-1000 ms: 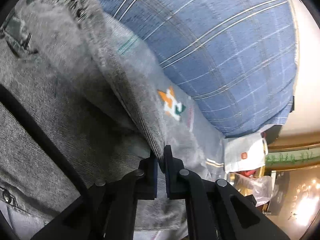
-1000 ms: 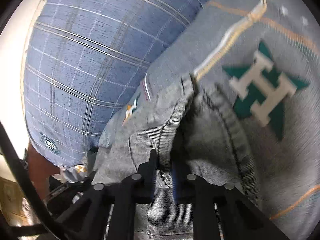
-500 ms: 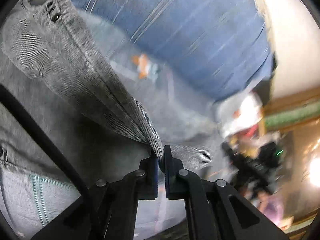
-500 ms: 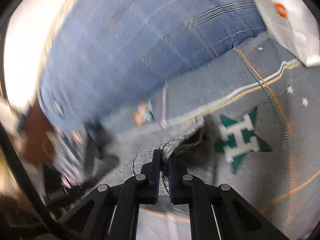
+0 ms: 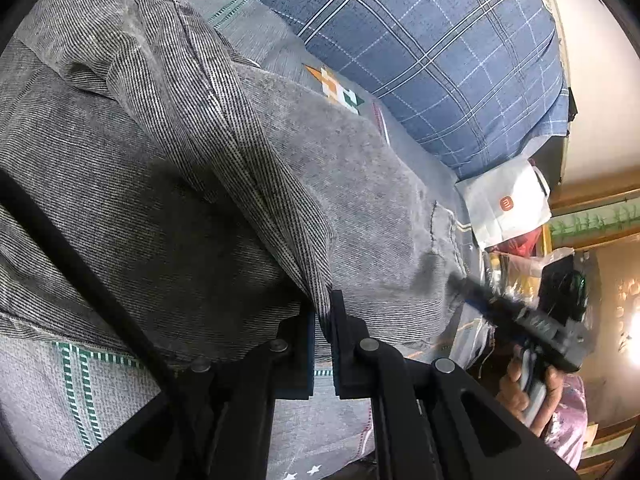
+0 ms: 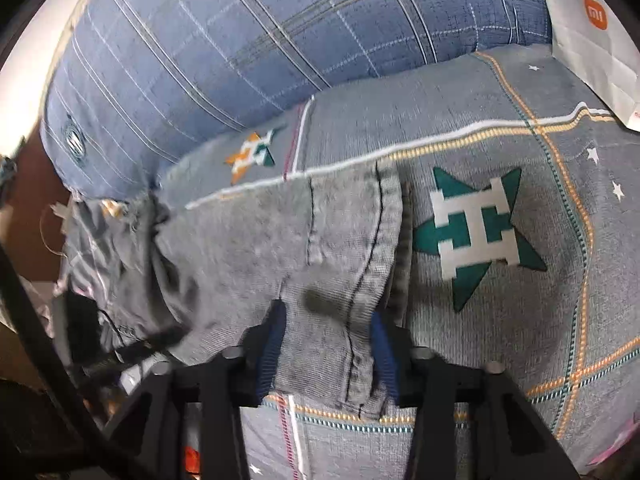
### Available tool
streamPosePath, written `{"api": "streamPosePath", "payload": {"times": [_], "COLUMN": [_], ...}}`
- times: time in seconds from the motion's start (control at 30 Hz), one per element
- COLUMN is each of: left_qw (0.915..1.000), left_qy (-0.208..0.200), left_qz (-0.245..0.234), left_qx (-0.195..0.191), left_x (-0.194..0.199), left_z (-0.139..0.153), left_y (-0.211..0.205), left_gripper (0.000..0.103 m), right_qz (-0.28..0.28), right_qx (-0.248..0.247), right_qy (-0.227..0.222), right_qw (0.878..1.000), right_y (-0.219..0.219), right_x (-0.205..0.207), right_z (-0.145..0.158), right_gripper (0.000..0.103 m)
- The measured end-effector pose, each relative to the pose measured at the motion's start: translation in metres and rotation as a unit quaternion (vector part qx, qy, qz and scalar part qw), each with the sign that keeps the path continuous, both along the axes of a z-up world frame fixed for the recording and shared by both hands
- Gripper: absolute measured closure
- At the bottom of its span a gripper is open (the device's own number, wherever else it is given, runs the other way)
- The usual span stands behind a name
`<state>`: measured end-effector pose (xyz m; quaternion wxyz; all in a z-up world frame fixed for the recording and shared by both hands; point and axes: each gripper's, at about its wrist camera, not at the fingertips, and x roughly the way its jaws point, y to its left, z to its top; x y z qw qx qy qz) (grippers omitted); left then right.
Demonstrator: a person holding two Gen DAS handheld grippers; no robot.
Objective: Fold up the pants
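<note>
The grey pants [image 5: 192, 184] lie on the patterned grey bedsheet [image 5: 48, 392]. In the left wrist view my left gripper [image 5: 324, 312] is shut on a raised fold of the pants fabric. The right gripper [image 5: 520, 320] shows there at the pants' right end, in a hand. In the right wrist view my right gripper [image 6: 328, 328] is open, its blue pads [image 6: 268, 352] on either side of the pants hem [image 6: 340, 248], which lies flat on the sheet [image 6: 560, 320].
A blue plaid pillow [image 5: 440, 40] [image 6: 240, 40] lies beyond the pants. A white paper bag [image 5: 508, 204] [image 6: 592, 32] stands at the bed's edge, with clutter and a wall behind it.
The right gripper has opened and let go of the pants hem, which now lies flat on the sheet. The left gripper stays shut on its fold, and the pants are laid over.
</note>
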<state>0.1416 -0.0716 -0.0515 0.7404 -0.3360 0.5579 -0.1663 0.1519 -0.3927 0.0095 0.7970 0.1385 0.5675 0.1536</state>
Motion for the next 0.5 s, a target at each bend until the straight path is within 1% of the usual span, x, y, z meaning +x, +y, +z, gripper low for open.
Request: {"api": "streamPosePath", "payload": {"times": [0.03, 0.1, 0.13, 0.17, 0.23, 0.3, 0.33, 0.37, 0.43, 0.5], "left_qw": [1.0000, 0.9998, 0.9996, 0.9994, 0.9992, 0.9989, 0.9983, 0.9977, 0.9966, 0.9943], "left_qy": [-0.004, -0.021, -0.028, -0.032, -0.026, -0.017, -0.019, -0.028, -0.054, -0.079], "left_qz": [0.000, -0.002, -0.004, -0.007, -0.013, -0.019, -0.022, -0.021, -0.020, -0.022], "left_qx": [-0.002, 0.002, 0.004, 0.011, 0.027, 0.041, 0.051, 0.058, 0.059, 0.068], "left_x": [-0.001, 0.000, -0.001, -0.001, 0.001, 0.003, 0.002, 0.001, -0.003, -0.003], "left_z": [0.002, 0.004, 0.007, 0.007, -0.001, -0.008, -0.008, -0.005, 0.008, 0.024], "left_y": [0.003, 0.000, 0.001, -0.001, -0.005, -0.009, -0.008, -0.006, 0.001, 0.006], "left_gripper": [0.097, 0.097, 0.097, 0.097, 0.094, 0.082, 0.071, 0.065, 0.064, 0.064], "right_qz": [0.005, 0.002, -0.005, -0.009, -0.014, -0.025, -0.031, -0.035, -0.043, -0.053], "right_qx": [0.000, -0.029, -0.070, -0.095, -0.110, -0.130, -0.136, -0.134, -0.117, -0.095], "right_qy": [0.000, -0.010, -0.021, -0.027, -0.022, 0.011, 0.023, 0.018, -0.024, -0.062], "right_qw": [1.000, 1.000, 0.997, 0.995, 0.994, 0.991, 0.990, 0.990, 0.992, 0.992], "right_y": [0.001, 0.002, 0.003, 0.004, 0.003, -0.002, -0.003, -0.003, -0.004, -0.006], "right_x": [-0.004, -0.016, -0.024, -0.028, -0.027, -0.016, -0.013, -0.012, -0.014, -0.018], "right_z": [0.000, 0.004, 0.008, 0.009, 0.004, -0.015, -0.021, -0.020, -0.001, 0.019], "right_gripper": [0.085, 0.097, 0.097, 0.097, 0.096, 0.096, 0.096, 0.096, 0.096, 0.095]}}
